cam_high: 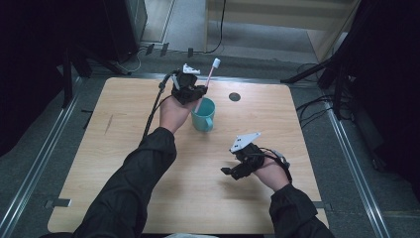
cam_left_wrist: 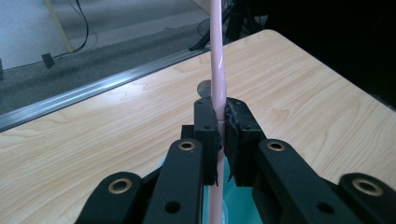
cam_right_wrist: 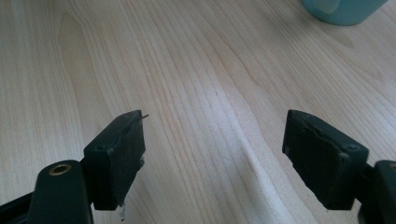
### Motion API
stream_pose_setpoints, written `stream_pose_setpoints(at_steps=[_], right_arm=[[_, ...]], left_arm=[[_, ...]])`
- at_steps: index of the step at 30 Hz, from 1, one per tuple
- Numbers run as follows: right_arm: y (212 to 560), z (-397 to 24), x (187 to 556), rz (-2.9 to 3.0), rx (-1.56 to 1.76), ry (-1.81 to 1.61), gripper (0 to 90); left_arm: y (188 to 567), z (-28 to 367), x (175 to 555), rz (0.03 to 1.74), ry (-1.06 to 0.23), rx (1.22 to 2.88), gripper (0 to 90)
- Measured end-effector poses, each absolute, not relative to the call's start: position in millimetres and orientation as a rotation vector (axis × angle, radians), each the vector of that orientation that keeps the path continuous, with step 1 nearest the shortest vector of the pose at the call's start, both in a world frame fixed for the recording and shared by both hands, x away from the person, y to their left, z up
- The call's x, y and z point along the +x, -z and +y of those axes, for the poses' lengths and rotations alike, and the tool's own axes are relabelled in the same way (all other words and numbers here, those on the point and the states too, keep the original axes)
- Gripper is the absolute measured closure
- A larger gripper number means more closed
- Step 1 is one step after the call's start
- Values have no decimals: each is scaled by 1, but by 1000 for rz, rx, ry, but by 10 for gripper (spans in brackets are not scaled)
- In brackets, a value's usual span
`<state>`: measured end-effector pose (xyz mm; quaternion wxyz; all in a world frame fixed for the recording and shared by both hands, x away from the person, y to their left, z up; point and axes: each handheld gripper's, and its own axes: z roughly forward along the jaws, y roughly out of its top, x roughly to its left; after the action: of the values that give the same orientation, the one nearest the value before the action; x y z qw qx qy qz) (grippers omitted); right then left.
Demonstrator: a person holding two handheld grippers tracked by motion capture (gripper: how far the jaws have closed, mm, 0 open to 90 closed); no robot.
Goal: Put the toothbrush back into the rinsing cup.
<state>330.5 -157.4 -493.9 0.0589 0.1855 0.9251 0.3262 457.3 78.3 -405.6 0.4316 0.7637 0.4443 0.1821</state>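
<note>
Toothbrush held over the cup

The left gripper (cam_left_wrist: 220, 140) has its jaws nearly closed, clamped on the thin handle of a pink toothbrush (cam_high: 208, 84). The handle runs straight up between the pads, its white head above the jaws, and its lower end reaches down below them into a teal cup (cam_high: 203, 113) that stands right under the gripper on the wooden table (cam_high: 124, 148). The toothbrush leans a little

The right gripper (cam_right_wrist: 215, 154) has its jaws wide apart with nothing between them, just bare tabletop. The cup sits well ahead of these jaws, off to their right
</note>
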Motion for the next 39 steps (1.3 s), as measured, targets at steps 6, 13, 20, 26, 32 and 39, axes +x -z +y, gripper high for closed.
stream_pose_setpoints(at_steps=[6, 13, 20, 26, 32, 39], right_arm=[[494, -157, 331, 2803, 561, -987, 215], [494, -157, 330, 2809, 558, -982, 215], [495, -156, 331, 2812, 547, -979, 215], [495, -155, 330, 2817, 548, -971, 215], [495, -155, 330, 2818, 544, -970, 215], [494, -158, 332, 2806, 561, -980, 215]], left_arm=[[411, 74, 463, 1123, -435, 1905, 837], [424, 69, 460, 1134, -406, 1921, 837], [437, 70, 456, 1147, -401, 1958, 837], [442, 72, 455, 1154, -384, 1988, 836], [450, 70, 454, 1161, -380, 2016, 835], [458, 71, 452, 1174, -363, 2041, 835]])
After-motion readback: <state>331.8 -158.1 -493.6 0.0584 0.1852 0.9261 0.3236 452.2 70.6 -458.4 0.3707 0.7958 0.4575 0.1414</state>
